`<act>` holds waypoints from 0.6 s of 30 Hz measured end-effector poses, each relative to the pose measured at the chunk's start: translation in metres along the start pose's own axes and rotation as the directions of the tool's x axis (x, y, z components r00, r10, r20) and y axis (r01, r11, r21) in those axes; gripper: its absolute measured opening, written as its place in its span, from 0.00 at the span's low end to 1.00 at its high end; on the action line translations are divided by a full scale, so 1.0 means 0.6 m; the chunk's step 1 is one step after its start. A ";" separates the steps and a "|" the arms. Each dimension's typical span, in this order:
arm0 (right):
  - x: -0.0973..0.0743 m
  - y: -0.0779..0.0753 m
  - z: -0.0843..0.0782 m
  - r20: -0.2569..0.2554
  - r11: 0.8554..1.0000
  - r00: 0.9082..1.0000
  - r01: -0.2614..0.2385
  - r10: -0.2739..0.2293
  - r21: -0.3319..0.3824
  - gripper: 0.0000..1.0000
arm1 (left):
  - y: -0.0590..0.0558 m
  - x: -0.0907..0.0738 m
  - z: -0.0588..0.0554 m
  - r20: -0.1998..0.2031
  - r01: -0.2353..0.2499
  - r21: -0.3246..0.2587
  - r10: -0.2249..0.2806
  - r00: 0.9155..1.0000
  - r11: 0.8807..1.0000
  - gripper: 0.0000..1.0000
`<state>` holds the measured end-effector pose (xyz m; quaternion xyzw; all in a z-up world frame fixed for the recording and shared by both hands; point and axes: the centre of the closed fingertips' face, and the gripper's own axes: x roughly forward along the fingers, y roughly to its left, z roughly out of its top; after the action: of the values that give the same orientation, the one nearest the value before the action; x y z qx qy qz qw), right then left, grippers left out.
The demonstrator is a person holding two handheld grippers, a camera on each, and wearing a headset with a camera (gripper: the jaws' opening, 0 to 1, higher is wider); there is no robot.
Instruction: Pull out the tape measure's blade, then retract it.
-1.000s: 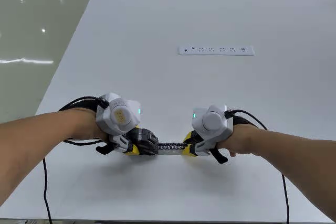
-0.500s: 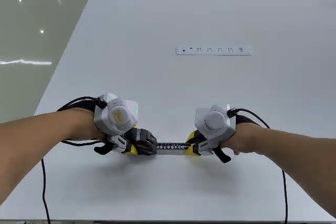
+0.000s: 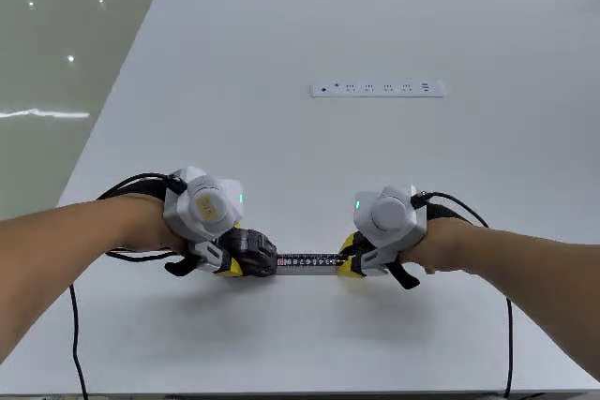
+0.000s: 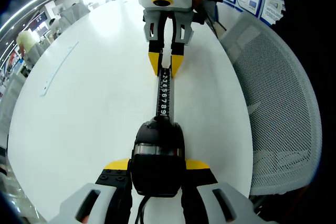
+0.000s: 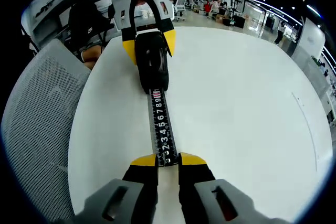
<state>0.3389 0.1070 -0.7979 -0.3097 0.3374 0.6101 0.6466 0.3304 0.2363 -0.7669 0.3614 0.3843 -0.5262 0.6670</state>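
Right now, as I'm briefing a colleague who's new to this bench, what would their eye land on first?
Two grippers face each other at the near edge of the white table: the left gripper clamps the black tape measure, and the right gripper pinches the end of its blade, with a short numbered stretch drawn out between them. Farther back lies a white power strip.

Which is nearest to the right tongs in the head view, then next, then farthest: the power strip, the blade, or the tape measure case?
1. blade, pinched in the right tongs.
2. tape measure case, to their left, held by the left tongs.
3. power strip, far ahead, beyond both.
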 end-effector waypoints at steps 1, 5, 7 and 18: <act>0.000 0.000 0.000 0.000 1.000 1.000 0.000 0.000 0.000 0.13 | 0.000 0.000 0.000 0.000 0.000 0.000 0.000 1.000 1.000 0.32; -0.003 -0.001 -0.003 -0.002 1.000 1.000 0.002 -0.002 0.003 0.13 | 0.000 0.000 0.000 0.001 0.000 -0.002 0.000 1.000 1.000 0.32; -0.007 -0.003 -0.009 -0.007 1.000 1.000 0.006 -0.006 0.004 0.13 | 0.001 0.000 -0.001 -0.004 -0.005 -0.005 0.005 1.000 1.000 0.32; -0.020 -0.005 -0.026 -0.020 1.000 1.000 0.019 -0.018 0.015 0.13 | 0.000 -0.001 -0.001 -0.005 -0.007 -0.010 0.007 1.000 1.000 0.32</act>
<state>0.3407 0.0872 -0.7972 -0.3140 0.3457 0.5983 0.6511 0.3304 0.2372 -0.7669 0.3606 0.3873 -0.5210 0.6697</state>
